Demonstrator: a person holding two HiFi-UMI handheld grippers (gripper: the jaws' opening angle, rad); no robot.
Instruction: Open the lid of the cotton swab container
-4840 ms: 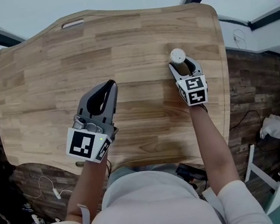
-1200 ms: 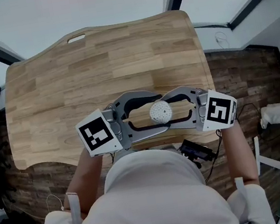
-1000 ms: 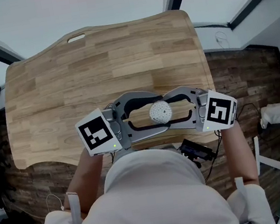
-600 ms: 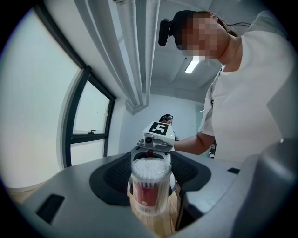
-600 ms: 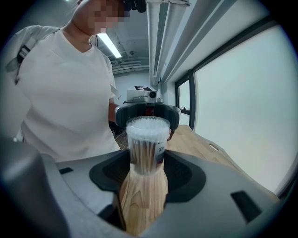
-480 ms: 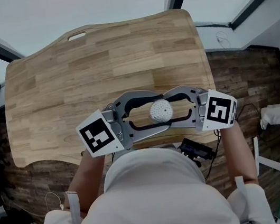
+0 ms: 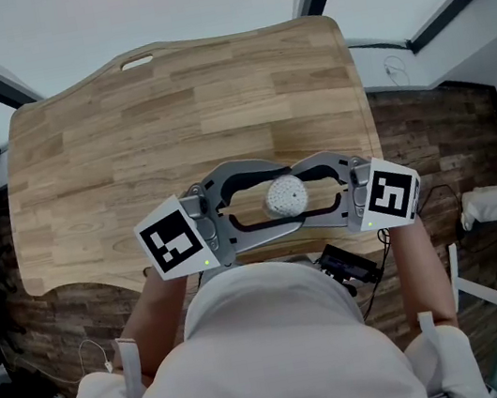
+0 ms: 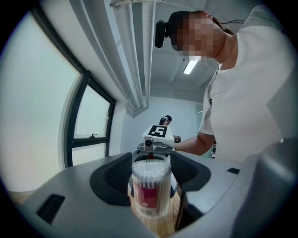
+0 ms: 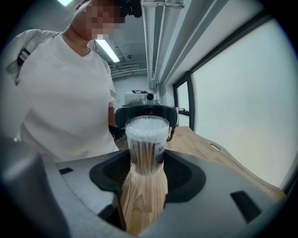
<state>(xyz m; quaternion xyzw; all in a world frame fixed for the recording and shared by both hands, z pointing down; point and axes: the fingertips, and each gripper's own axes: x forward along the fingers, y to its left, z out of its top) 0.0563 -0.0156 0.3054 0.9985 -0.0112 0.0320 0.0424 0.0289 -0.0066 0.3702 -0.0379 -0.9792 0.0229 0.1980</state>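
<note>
The cotton swab container (image 7: 284, 197) is a clear cylinder packed with white-tipped swabs, and it carries a red label (image 8: 150, 188). It is held upright above the wooden table (image 7: 167, 112), near the front edge. My left gripper (image 7: 275, 200) comes in from the left and is shut round it. My right gripper (image 7: 298, 196) faces it from the right and is shut on the same container (image 9: 147, 144). In the right gripper view the swab tips rise above the jaws. The lid sits on top; no gap shows under it.
The table's front edge (image 7: 241, 263) runs just under the grippers, and the person's torso (image 7: 266, 352) is close behind. The table has a handle slot (image 7: 136, 63) at the far side. Dark floor with cables lies left and right.
4.8 s ago my right gripper alone held the container at the table's right; now both grippers hold it near the front edge. Nothing has visibly moved over the last second.
</note>
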